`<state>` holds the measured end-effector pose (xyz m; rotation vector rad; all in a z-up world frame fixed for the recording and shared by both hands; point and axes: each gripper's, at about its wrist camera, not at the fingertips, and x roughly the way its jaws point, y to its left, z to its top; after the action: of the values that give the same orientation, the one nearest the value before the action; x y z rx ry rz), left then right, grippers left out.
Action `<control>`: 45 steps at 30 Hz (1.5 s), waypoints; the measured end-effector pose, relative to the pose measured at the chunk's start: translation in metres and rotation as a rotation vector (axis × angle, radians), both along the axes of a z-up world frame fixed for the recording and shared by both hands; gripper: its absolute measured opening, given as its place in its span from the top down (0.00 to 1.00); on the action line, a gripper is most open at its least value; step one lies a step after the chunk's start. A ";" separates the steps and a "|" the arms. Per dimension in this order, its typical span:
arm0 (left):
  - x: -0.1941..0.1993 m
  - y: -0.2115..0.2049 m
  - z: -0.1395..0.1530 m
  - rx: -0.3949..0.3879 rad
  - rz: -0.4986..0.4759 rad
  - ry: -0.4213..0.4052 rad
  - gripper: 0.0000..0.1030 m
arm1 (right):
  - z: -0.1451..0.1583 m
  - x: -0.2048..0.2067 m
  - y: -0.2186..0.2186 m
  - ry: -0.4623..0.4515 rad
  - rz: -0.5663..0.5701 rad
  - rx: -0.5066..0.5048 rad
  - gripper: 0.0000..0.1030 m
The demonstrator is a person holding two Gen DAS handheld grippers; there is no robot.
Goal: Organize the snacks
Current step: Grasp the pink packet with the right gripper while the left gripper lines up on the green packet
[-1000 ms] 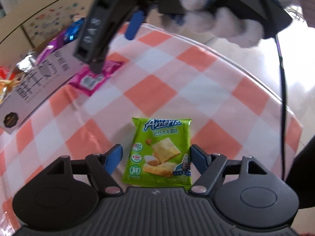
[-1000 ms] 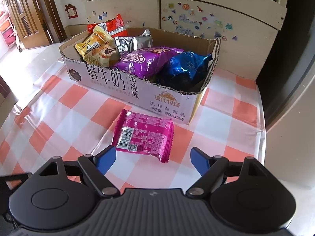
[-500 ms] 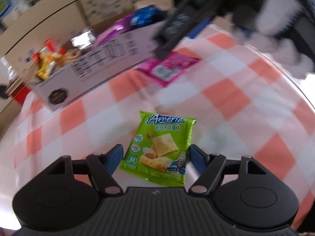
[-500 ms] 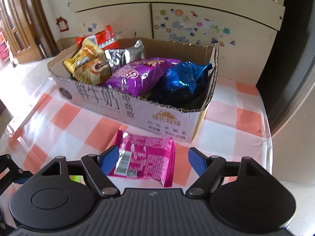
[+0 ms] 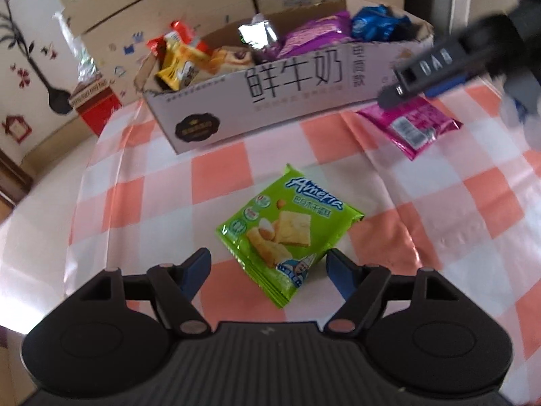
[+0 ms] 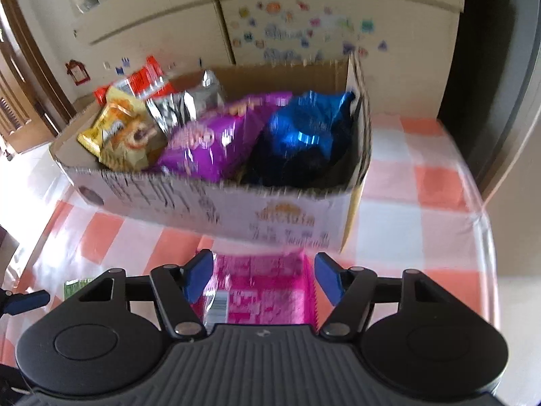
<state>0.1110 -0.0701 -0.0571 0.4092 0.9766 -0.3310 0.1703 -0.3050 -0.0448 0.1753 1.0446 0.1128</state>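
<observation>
checked tablecloth [image 5: 216, 176] — orange and white | sticker-covered cabinet [image 6: 304, 34] behind | red carton [image 5: 96, 108] (far left)

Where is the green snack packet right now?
In the left wrist view the green snack packet lies flat on the checked tablecloth, before the cardboard box, between the open left tongs.

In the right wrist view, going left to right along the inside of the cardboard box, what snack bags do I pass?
Yellow bag → silver bag → purple bag → blue bag. The red bag behind the yellow one overlaps it, so I left it out.
</observation>
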 end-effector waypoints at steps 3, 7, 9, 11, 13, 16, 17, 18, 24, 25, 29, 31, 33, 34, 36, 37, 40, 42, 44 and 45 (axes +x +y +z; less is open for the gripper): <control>0.002 0.007 0.000 -0.011 0.015 0.009 0.24 | -0.003 -0.008 0.004 0.040 0.034 0.058 0.29; 0.007 0.017 0.000 0.004 0.037 -0.001 0.22 | 0.000 -0.026 0.011 0.102 0.070 0.105 0.27; 0.009 0.023 0.000 0.008 0.055 -0.001 0.21 | 0.003 -0.037 0.018 0.135 0.102 0.123 0.27; 0.011 0.028 0.000 0.005 0.066 0.005 0.20 | 0.008 -0.047 0.028 0.155 0.154 0.089 0.27; 0.013 0.032 0.000 0.008 0.078 0.005 0.20 | 0.016 -0.054 0.040 0.144 0.220 0.046 0.27; 0.015 0.034 0.000 0.004 0.079 0.005 0.22 | 0.026 -0.061 0.056 0.071 0.317 -0.076 0.24; 0.015 0.033 0.001 0.002 0.067 0.006 0.22 | 0.028 -0.060 0.061 0.042 0.350 -0.120 0.23; 0.015 0.031 0.001 0.008 0.044 -0.002 0.22 | 0.028 -0.059 0.064 0.024 0.373 -0.150 0.23; 0.016 0.025 0.001 -0.003 -0.127 -0.046 0.22 | 0.018 -0.041 0.064 -0.009 0.493 -0.250 0.20; 0.017 0.024 0.000 0.001 -0.150 -0.058 0.22 | 0.018 -0.039 0.063 -0.005 0.506 -0.259 0.20; 0.025 0.028 -0.004 -0.027 -0.245 -0.082 0.22 | 0.009 -0.035 0.060 0.002 0.526 -0.239 0.20; 0.030 0.029 -0.004 -0.043 -0.282 -0.078 0.22 | 0.007 -0.034 0.063 -0.008 0.551 -0.230 0.16; 0.034 0.030 -0.004 -0.049 -0.319 -0.082 0.21 | 0.005 -0.033 0.066 -0.016 0.572 -0.230 0.15; 0.034 0.029 -0.005 -0.048 -0.337 -0.088 0.21 | 0.003 -0.031 0.068 -0.017 0.574 -0.235 0.15; 0.034 0.027 -0.005 -0.036 -0.378 -0.108 0.21 | 0.000 -0.028 0.069 -0.025 0.569 -0.241 0.15; 0.034 0.025 -0.006 -0.027 -0.402 -0.118 0.21 | -0.001 -0.027 0.070 -0.029 0.570 -0.237 0.15; 0.036 0.019 -0.006 -0.015 -0.461 -0.127 0.20 | -0.005 -0.025 0.073 -0.028 0.578 -0.222 0.14; 0.040 0.017 -0.007 -0.014 -0.480 -0.130 0.18 | -0.006 -0.022 0.074 -0.030 0.569 -0.207 0.15; 0.045 0.014 -0.008 -0.024 -0.482 -0.121 0.17 | -0.008 -0.020 0.074 -0.021 0.560 -0.195 0.16; 0.046 0.014 -0.008 -0.031 -0.483 -0.115 0.17 | -0.008 -0.019 0.074 -0.015 0.560 -0.190 0.16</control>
<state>0.1571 -0.0559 -0.0655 0.6292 0.7507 -0.7493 0.1510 -0.2310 -0.0526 -0.2948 1.0598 0.5174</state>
